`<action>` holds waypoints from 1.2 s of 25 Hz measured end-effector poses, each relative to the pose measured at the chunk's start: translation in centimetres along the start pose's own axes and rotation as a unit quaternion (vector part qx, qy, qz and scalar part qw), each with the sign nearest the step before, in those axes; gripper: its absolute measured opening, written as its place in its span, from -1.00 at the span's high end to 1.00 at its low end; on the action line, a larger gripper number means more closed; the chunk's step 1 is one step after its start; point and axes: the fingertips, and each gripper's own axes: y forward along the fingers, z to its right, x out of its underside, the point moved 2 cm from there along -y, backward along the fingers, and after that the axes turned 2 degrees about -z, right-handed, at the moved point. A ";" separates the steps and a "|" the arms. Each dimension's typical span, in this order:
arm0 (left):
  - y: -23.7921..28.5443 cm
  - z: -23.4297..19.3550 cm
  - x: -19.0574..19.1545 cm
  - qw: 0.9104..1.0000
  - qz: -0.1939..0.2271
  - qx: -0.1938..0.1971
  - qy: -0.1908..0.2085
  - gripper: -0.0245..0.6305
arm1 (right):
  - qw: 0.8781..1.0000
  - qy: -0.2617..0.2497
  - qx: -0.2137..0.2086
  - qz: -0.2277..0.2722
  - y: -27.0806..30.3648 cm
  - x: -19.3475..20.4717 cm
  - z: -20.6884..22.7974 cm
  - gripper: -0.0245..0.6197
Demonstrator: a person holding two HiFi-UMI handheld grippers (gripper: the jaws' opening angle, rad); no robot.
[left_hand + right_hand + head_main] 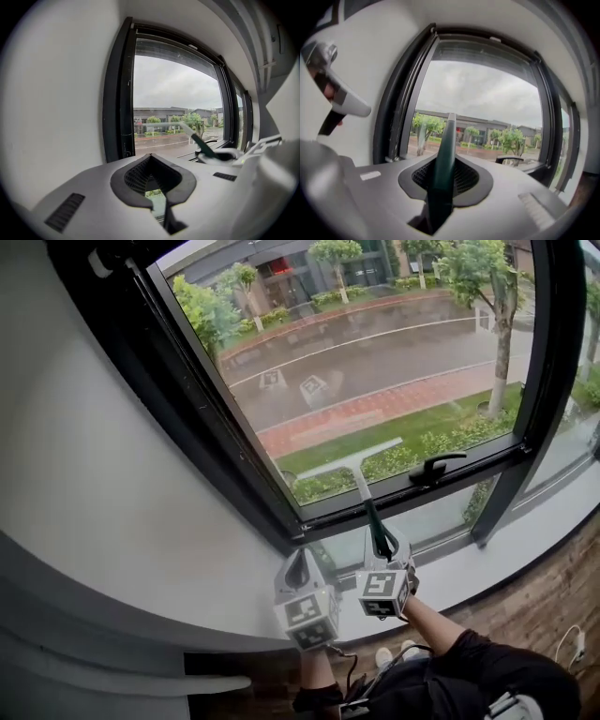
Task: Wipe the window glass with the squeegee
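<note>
R gripper [381,546] is clamped on the dark green handle of the squeegee [362,480]. The right gripper view shows the handle pinched between both pads and running straight out along the jaw line toward the window glass [375,352]. So the tool's long axis goes up and fwd from the jaws. The pale blade [352,457] sits crosswise at the far end, roughly level but tipped a bit, its R end higher. In the head view the blade lies over the lower part of the pane, just above the bottom frame [403,495] and near the black window handle [436,466], which is just to its R. Can't tell from these views whether the rubber edge actually presses the glass or hangs a little off it. L gripper [298,568] is just beside the R one, lower and to its L. Its jaws are drawn together w/ nothing between them, only a thin slit showing greenery through. It's pointed at the same window but plays no part in the hold. Judgement: the R hand does the work, and the next stroke needs the blade flat on the pane and drawn perpendicular to the blade's length. Most of the pane lies above the blade, so the reach is mostly upward. Watch the window handle on the R side, since a sideways pass low down could snag it.
</note>
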 end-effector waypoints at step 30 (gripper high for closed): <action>1.4 6.7 -6.2 0.996 0.065 0.055 0.012 0.93 | 0.949 0.005 0.064 0.307 0.2 -38.6 21.6 0.71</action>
